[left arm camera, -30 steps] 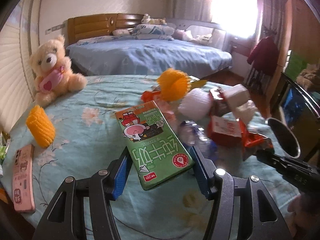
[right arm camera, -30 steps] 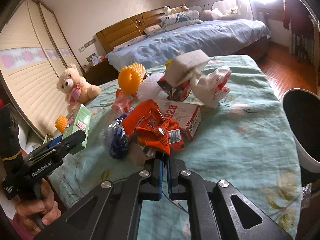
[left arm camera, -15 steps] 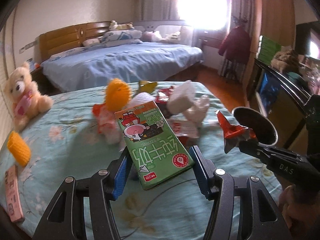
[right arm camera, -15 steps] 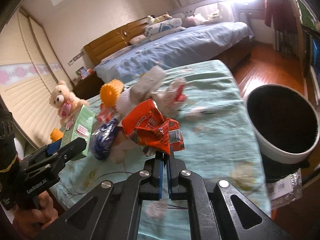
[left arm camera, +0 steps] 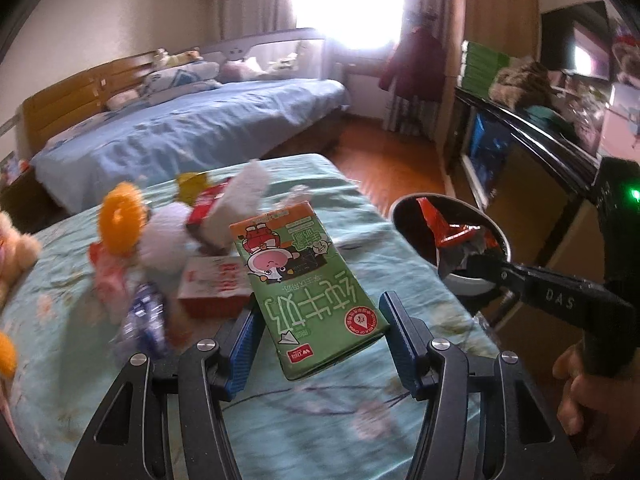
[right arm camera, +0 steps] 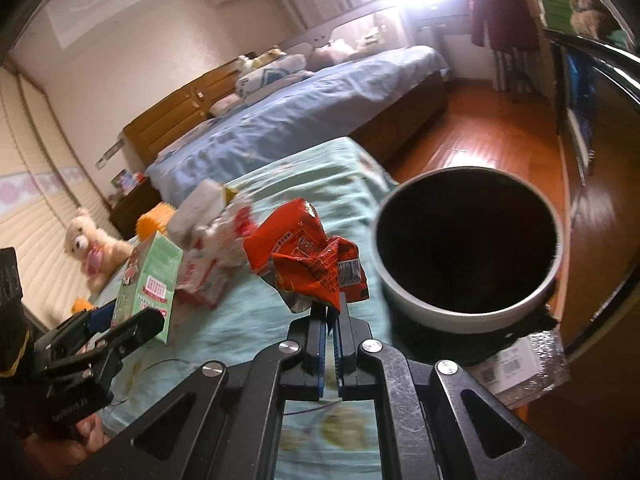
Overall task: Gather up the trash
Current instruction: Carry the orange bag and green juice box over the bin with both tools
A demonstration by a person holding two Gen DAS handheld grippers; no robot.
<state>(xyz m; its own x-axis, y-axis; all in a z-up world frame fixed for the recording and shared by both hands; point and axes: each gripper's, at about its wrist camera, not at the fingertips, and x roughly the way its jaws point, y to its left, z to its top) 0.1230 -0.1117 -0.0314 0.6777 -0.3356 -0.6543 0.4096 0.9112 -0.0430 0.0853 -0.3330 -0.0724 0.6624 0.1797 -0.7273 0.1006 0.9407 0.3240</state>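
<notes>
Both held items (left arm camera: 312, 284) (right arm camera: 308, 264) now nearer bin (right arm camera: 468, 312).

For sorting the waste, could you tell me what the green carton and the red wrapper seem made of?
Green carton: likely coated paperboard, with flat printed faces and sharp folded edges. Red wrapper: probably thin foil-lined plastic film, crumpled and glossy with a silvery inside.

The black handle of the right gripper (left arm camera: 472, 258) bears the raised letters "DAS". The green carton (left arm camera: 306, 286) carries large Chinese characters, upside down; the rest is too blurred to read
</notes>
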